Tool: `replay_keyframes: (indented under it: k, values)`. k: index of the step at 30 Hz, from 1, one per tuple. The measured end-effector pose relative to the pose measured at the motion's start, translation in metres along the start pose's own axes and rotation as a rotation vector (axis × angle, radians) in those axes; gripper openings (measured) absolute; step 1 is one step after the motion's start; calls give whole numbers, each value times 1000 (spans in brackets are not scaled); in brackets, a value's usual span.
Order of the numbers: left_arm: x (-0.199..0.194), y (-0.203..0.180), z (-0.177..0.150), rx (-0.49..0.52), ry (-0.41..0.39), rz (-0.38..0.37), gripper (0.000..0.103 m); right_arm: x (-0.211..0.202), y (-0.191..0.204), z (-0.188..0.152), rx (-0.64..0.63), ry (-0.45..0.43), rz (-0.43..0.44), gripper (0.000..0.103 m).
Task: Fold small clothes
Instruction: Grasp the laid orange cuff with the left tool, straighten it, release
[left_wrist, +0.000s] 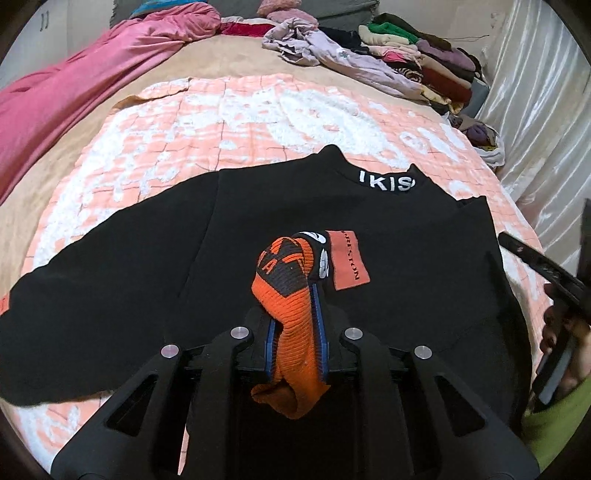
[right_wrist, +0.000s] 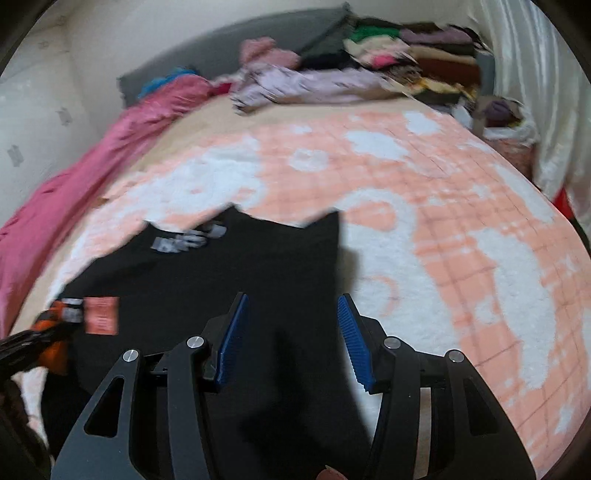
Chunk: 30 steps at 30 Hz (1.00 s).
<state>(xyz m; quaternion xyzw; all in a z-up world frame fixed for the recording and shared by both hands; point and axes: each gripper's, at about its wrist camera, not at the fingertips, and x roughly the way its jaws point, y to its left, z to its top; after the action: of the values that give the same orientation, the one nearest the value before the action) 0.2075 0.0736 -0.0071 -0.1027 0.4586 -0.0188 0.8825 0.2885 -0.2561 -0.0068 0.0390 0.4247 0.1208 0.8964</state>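
Note:
A black sweatshirt (left_wrist: 388, 236) lies spread on the peach-and-white quilt (left_wrist: 258, 122), its collar with white lettering (left_wrist: 386, 181) toward the far side and an orange patch (left_wrist: 347, 260) on its chest. My left gripper (left_wrist: 292, 306) is shut on the orange ribbed cuff (left_wrist: 284, 273) of a sleeve, held up over the chest. In the right wrist view, my right gripper (right_wrist: 292, 295) is open above the sweatshirt (right_wrist: 258, 266) near its right edge, with nothing between its blue pads (right_wrist: 232, 339). The cuff (right_wrist: 51, 343) shows at that view's left edge. The right wrist view is blurred.
A pink blanket (left_wrist: 74, 85) runs along the left of the bed. A pile of folded and loose clothes (left_wrist: 406, 55) sits at the far right, next to a pale curtain (left_wrist: 535, 110). A hand and a green sleeve (left_wrist: 554, 424) show at the right edge.

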Motion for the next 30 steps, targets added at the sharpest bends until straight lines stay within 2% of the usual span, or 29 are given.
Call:
replay_keyframes:
  k: [5, 6, 7, 11, 12, 16, 18, 21, 23, 24, 28, 30]
  values:
    - [-1, 0, 3, -11, -5, -5, 10, 16, -15, -7, 58, 65, 78, 49]
    - [-1, 0, 3, -13, -6, -5, 9, 19, -15, -8, 54, 72, 67, 40]
    - [-1, 0, 3, -11, -7, -5, 9, 21, -15, -10, 41, 75, 72, 14]
    - [-2, -5, 10, -5, -14, -8, 9, 17, -25, -13, 77, 60, 137, 9]
    - [-3, -8, 13, 0, -17, -18, 9, 13, -30, -13, 110, 48, 155, 9]
    - [1, -17, 20, 16, -6, -34, 9, 5, -47, -12, 130, 18, 126, 9]
    - [9, -17, 22, 30, 9, -2, 9, 12, -52, -14, 154, 36, 126, 9]
    - [26, -10, 19, 22, 50, 37, 9, 20, -49, -18, 132, 54, 88, 13]
    - [32, -7, 15, 26, 55, 57, 10, 15, -48, -18, 105, 40, 58, 27]
    - [33, -7, 14, 26, 53, 58, 10, 10, -48, -17, 91, 25, 31, 29]
    - [31, -5, 14, 30, 44, 67, 15, -7, -49, -15, 73, -24, 3, 29]
    - [29, -2, 14, 21, 39, 69, 19, -21, -43, -12, 47, -65, 39, 29]
